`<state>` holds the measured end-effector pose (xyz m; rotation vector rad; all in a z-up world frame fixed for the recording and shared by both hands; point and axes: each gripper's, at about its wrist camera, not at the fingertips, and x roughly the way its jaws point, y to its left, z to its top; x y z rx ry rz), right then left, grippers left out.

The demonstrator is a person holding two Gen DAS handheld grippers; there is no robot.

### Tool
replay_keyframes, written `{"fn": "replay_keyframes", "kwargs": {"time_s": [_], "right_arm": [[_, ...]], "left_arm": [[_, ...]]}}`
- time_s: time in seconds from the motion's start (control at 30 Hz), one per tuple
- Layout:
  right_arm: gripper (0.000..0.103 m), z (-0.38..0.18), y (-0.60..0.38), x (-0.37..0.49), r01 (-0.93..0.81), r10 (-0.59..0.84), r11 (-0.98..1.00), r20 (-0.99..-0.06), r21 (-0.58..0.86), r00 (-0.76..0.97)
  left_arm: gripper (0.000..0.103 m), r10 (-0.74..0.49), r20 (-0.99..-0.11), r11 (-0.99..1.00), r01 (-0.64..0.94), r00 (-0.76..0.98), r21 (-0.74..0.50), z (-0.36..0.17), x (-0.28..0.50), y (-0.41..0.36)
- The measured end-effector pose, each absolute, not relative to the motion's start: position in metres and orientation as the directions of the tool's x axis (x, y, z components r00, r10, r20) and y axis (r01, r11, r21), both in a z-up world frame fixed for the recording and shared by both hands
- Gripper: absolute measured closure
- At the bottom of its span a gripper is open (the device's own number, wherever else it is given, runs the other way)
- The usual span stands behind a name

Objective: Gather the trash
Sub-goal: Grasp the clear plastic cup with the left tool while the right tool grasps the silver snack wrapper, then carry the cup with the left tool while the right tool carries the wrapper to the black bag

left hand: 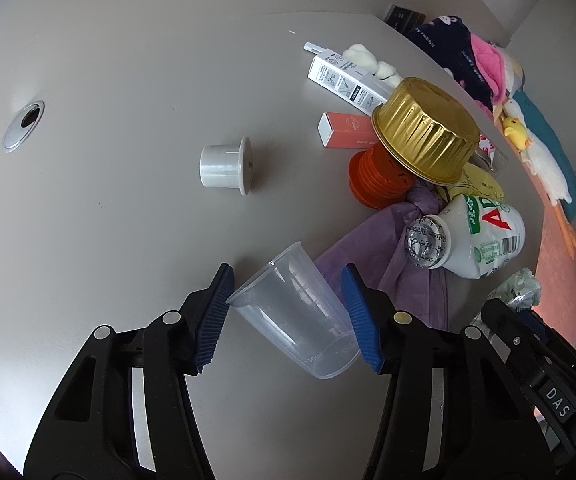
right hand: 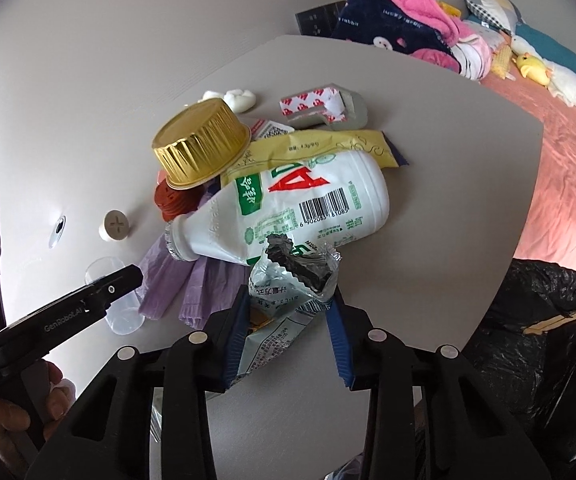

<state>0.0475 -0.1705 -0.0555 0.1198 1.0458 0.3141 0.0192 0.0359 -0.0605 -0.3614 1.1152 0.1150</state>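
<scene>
My left gripper (left hand: 288,276) is shut on a clear plastic measuring cup (left hand: 291,320) that lies tilted on the grey table (left hand: 128,220), a blue pad on each side of it. A torn silver snack wrapper (right hand: 288,280) stands between the pads of my right gripper (right hand: 291,294), which is shut on it. Just beyond lies a trash pile: a white drink bottle (right hand: 299,208) on its side, an upturned gold foil cup (right hand: 202,148), a purple plastic bag (right hand: 192,280), a yellow wrapper (right hand: 327,148) and an orange lid (right hand: 172,200).
A grey plug (left hand: 226,166), a white carton (left hand: 343,76) and a pink box (left hand: 347,130) lie on the table. A bin lined with a black bag (right hand: 527,340) stands off the table's right edge. Clothes and soft toys (right hand: 407,20) cover the bed behind.
</scene>
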Motion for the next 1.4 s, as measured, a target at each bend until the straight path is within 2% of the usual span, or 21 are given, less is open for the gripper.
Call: {"fn": "replay_keyframes", "kwargs": {"time_s": [0.27, 0.6, 1.4], "right_arm": [[0.064, -0.033, -0.191, 0.036, -0.160, 0.292, 0.956, -0.798, 0.245, 0.527], [0.064, -0.003, -0.236, 0.008, -0.061, 0.231, 0.967, -0.748, 0.248, 0.622], [0.064, 0.013, -0.362, -0.081, 0.256, -0.006, 0.936, -0.712, 0.244, 0.702]], "left_arm": [[0.049, -0.114, -0.863, 0.949, -0.203, 0.493, -0.242, -0.034, 0.008, 0.024], [0.049, -0.191, -0.820, 0.969, -0.029, 0.539, -0.245, 0.002, 0.008, -0.031], [0.049, -0.394, -0.797, 0.906, 0.340, 0.458, -0.252, 0.019, -0.005, -0.181]]}}
